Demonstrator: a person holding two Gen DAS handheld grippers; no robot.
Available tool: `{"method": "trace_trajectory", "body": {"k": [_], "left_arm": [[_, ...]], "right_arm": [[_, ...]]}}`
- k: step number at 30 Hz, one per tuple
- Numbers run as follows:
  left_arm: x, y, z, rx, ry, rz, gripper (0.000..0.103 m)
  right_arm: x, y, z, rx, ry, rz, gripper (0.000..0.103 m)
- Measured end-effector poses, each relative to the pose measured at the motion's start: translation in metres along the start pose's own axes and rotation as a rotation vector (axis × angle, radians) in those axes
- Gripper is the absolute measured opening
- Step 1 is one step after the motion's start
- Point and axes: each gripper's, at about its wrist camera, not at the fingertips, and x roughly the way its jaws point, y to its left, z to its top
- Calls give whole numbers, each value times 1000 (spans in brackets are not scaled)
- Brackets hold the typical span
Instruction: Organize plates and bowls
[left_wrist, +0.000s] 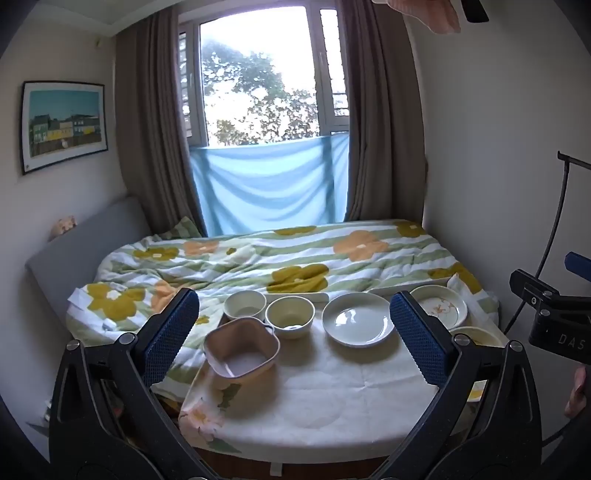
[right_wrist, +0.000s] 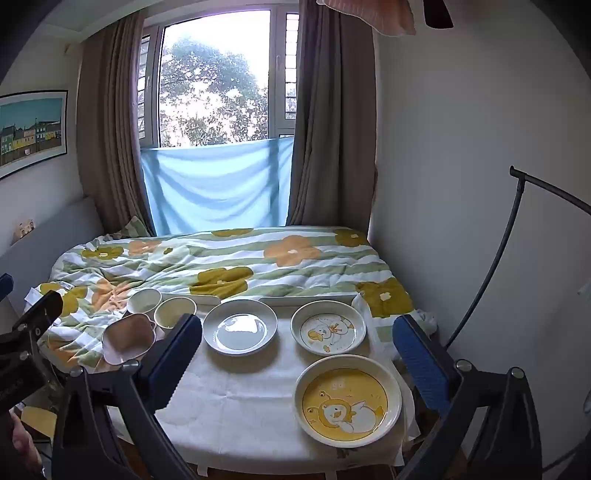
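On the white-covered table (left_wrist: 325, 398) stand a pink squarish bowl (left_wrist: 242, 348), two cream round bowls (left_wrist: 245, 304) (left_wrist: 290, 315), a plain white plate (left_wrist: 357, 319) and a duck-print plate (left_wrist: 439, 306). The right wrist view shows the pink bowl (right_wrist: 128, 338), the plain plate (right_wrist: 240, 326), the duck plate (right_wrist: 328, 328) and a yellow bear plate (right_wrist: 347, 400). My left gripper (left_wrist: 291, 332) is open and empty, above the near table edge. My right gripper (right_wrist: 297, 354) is open and empty, above the near table edge further right.
A bed with a flowered duvet (left_wrist: 280, 258) lies right behind the table. White trays (right_wrist: 306, 300) lie at the table's far edge. A wall (right_wrist: 461, 184) and a black lamp stand (right_wrist: 506, 251) are at the right. The window has curtains (left_wrist: 380, 129).
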Motion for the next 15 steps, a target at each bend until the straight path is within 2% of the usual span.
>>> {"method": "trace_trajectory", "body": {"k": [13, 15], "left_arm": [[-6, 11, 11, 3, 6, -4, 102], [4, 1, 3, -3, 3, 14, 102]], "right_arm": [[3, -4, 0, -3, 2, 0, 103], [6, -2, -3, -5, 3, -1, 103]]}}
